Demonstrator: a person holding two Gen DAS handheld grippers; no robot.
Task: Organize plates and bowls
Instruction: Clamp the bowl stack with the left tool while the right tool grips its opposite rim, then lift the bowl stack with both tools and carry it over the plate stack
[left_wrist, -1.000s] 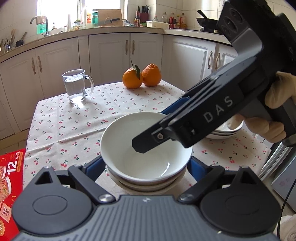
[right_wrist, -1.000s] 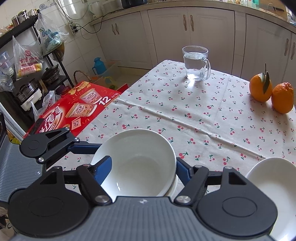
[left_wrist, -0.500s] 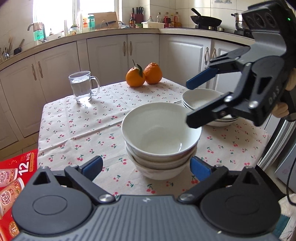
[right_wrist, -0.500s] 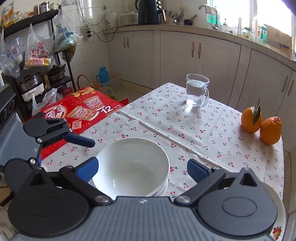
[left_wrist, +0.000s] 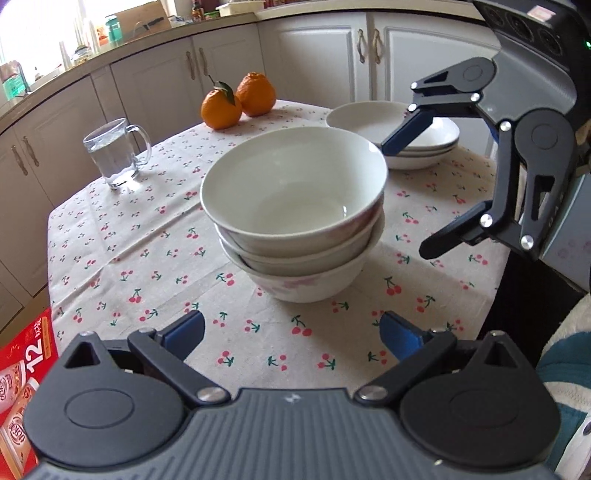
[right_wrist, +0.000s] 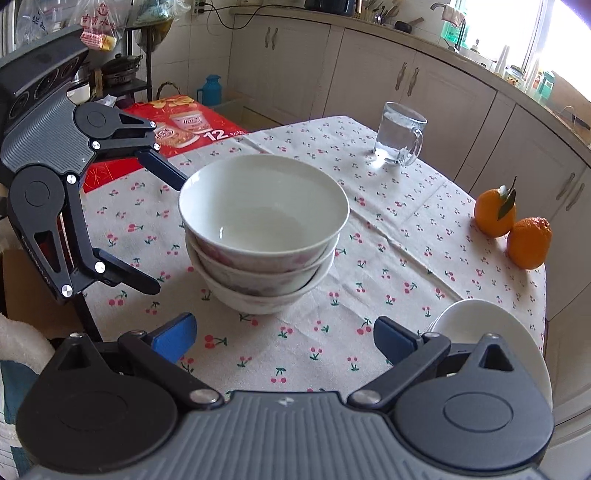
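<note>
Here, in the left wrist view, three nested bowls (left_wrist: 295, 214) stand upright, mouths up and empty, mid-table, ahead of the wide-spread, empty left gripper (left_wrist: 291, 330). Stacked plates (left_wrist: 395, 134) sit at 1 o'clock beyond, the right gripper (left_wrist: 413, 192) gaping alongside. The right wrist view adds a water-filled glass mug (right_wrist: 400, 134) at 1 o'clock and two oranges (right_wrist: 511, 225) at 3.

The table (left_wrist: 147, 258) is wearing a cherry-print cloth (slightly creased). A stack of bowls (left_wrist: 295, 221), a stack of plates (left_wrist: 436, 147), a glass mug (left_wrist: 114, 155) and two oranges (left_wrist: 236, 99) are sitting on it.
</note>
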